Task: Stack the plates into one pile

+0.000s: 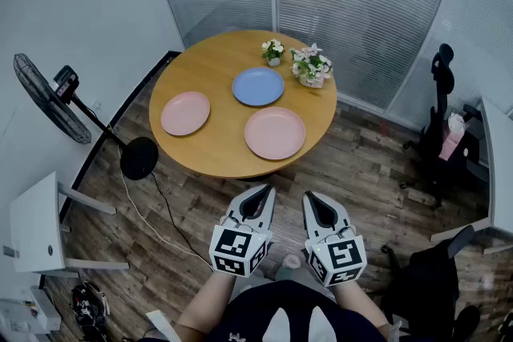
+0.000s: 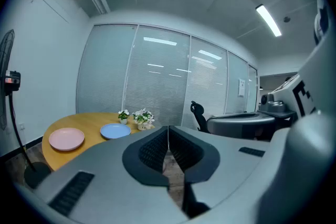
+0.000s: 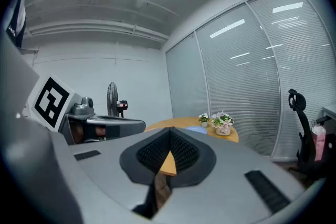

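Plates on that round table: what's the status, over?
Left gripper and right gripper both shut, empty, short of the table. Left pink plate, blue plate, right pink plate lie apart, unstacked. Nothing between grippers and plates.

Left gripper view — the left gripper (image 2: 168, 131) body blocks the near pink plate (image 1: 275, 133), somewhere below its closed jaw tips; fan (image 2: 7, 55) is cut by the frame edge. Right gripper view — only a sliver of the blue plate (image 3: 197, 130) shows just right of the jaw tips, both pink plates hidden.

Left gripper (image 1: 267, 190) and right gripper (image 1: 308, 196) grey, marker-cubed — dark top (image 1: 256, 315), white print.
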The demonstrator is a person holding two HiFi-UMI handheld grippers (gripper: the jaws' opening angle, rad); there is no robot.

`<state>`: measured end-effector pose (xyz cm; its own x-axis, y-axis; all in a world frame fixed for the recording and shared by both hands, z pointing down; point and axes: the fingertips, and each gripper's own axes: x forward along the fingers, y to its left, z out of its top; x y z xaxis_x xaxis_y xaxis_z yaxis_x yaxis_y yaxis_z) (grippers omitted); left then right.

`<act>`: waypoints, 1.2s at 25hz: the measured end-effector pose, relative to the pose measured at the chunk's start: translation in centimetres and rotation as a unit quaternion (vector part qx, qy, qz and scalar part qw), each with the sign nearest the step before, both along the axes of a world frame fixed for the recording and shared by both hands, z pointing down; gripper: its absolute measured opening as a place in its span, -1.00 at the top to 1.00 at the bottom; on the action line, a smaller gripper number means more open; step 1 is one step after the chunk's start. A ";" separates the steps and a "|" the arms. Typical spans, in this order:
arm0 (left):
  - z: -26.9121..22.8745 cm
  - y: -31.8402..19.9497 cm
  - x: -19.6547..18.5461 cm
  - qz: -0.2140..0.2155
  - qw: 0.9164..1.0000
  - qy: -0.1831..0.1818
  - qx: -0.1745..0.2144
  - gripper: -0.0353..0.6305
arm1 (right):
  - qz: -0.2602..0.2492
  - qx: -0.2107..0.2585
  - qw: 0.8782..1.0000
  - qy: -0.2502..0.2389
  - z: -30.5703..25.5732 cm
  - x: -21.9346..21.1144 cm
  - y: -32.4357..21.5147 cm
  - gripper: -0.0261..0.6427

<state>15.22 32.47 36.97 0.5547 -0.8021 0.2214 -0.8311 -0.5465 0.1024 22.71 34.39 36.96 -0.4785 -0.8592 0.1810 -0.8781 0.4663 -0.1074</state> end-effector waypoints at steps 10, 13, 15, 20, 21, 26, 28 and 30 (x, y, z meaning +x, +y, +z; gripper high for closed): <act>2.0 0.2 1.6 -0.050 0.998 -0.002 -0.025 0.82 | -0.016 -0.013 1.000 0.006 1.9 3.3 -0.9 0.90; 2.5 -0.6 1.3 -0.064 0.997 -0.003 -0.034 0.82 | -0.024 -0.020 0.999 0.008 2.3 3.5 -1.6 0.90; 2.9 -1.2 1.2 -0.067 0.997 -0.004 -0.041 0.81 | -0.032 -0.033 0.999 0.017 3.0 3.6 -2.1 0.91; 4.4 -3.1 1.4 -0.063 0.996 -0.006 -0.064 0.81 | -0.046 -0.068 0.997 0.017 4.6 4.1 -4.2 0.73; 4.6 -3.7 1.2 -0.066 0.996 -0.004 -0.067 0.81 | -0.046 -0.072 0.996 0.016 4.8 4.2 -4.8 0.70; 5.7 -6.5 0.2 -0.073 0.993 0.015 -0.088 0.39 | -0.046 -0.093 0.995 0.006 5.8 4.5 -7.4 0.55; 6.1 -7.9 -0.4 -0.078 0.992 0.024 -0.097 0.26 | -0.041 -0.100 0.994 0.006 6.2 4.6 -8.7 0.52; 6.6 -9.4 -1.3 -0.084 0.990 0.027 -0.106 0.12 | -0.035 -0.109 0.993 0.007 6.6 4.7 -10.0 0.46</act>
